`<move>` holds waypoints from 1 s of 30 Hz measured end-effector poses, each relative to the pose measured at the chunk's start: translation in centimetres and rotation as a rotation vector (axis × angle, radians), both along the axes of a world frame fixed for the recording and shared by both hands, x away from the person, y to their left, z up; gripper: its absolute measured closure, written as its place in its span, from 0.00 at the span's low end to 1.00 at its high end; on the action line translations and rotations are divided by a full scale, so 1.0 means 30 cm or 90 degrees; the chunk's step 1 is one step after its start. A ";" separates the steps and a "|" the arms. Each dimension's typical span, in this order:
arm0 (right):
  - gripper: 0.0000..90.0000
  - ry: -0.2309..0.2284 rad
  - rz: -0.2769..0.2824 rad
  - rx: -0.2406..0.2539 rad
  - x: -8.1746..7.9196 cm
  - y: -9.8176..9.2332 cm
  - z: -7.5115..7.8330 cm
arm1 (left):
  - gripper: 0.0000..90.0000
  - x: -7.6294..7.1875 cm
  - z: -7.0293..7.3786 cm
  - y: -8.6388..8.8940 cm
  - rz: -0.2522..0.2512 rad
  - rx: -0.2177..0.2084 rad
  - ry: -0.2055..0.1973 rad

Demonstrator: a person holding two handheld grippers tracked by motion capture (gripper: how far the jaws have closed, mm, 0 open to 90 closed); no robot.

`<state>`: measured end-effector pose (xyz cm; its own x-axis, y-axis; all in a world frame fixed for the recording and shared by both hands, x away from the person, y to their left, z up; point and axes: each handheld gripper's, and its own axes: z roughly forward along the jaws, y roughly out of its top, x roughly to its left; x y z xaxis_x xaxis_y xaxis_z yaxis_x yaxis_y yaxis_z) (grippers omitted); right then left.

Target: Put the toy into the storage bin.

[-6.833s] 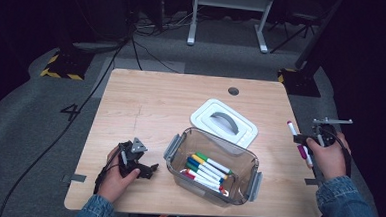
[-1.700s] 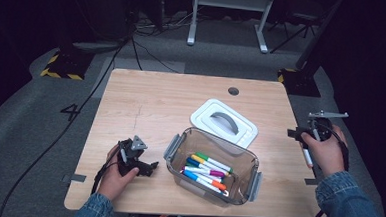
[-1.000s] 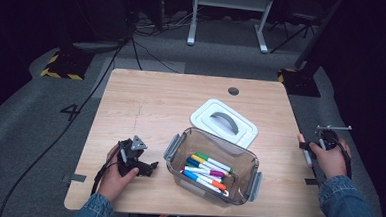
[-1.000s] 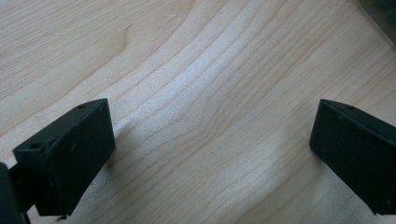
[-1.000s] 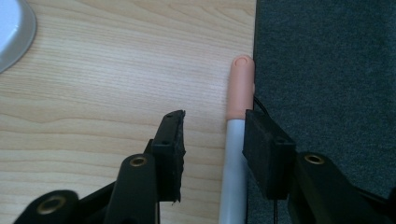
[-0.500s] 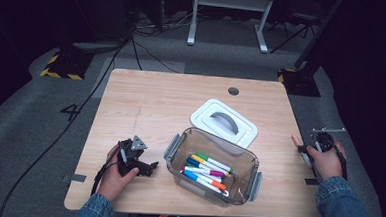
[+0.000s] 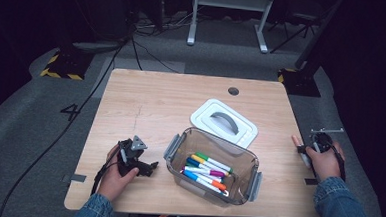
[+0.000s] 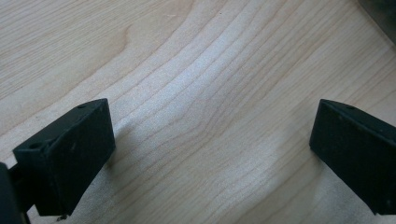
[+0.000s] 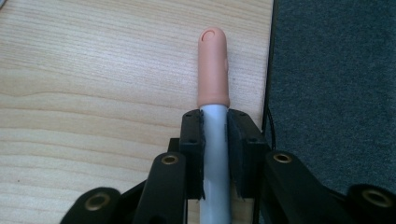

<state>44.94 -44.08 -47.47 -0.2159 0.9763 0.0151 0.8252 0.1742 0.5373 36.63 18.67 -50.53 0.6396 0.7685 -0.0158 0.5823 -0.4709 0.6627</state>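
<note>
Right gripper (image 9: 215, 140) clamping a marker (image 9: 214, 84) at the tabletop's (image 7: 156, 106) right edge.

The jaws have just been closing and are now pinching the marker's white barrel between them; its peach-pink cap is pointing straight out past the tips, lying just inside the right edge, well apart from the clear box (image 7: 213, 167) of coloured markers near the front edge and the white lid (image 7: 224, 121) behind it. The left gripper (image 7: 137, 160) is resting toward the front left corner, its jaws standing wide apart over bare wood, grasping nothing.
</note>
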 end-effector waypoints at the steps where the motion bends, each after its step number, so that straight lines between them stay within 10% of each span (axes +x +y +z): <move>1: 0.86 0.001 -0.001 0.000 -0.001 -0.001 0.000 | 0.00 0.000 0.000 0.000 0.000 0.000 0.000; 11: 0.86 -0.011 0.006 0.033 -0.017 0.003 0.042 | 0.00 0.000 0.000 0.000 0.000 0.000 0.000; 30: 0.86 -0.086 0.124 0.090 -0.089 0.169 0.315 | 0.01 0.010 0.000 0.002 0.001 0.000 0.000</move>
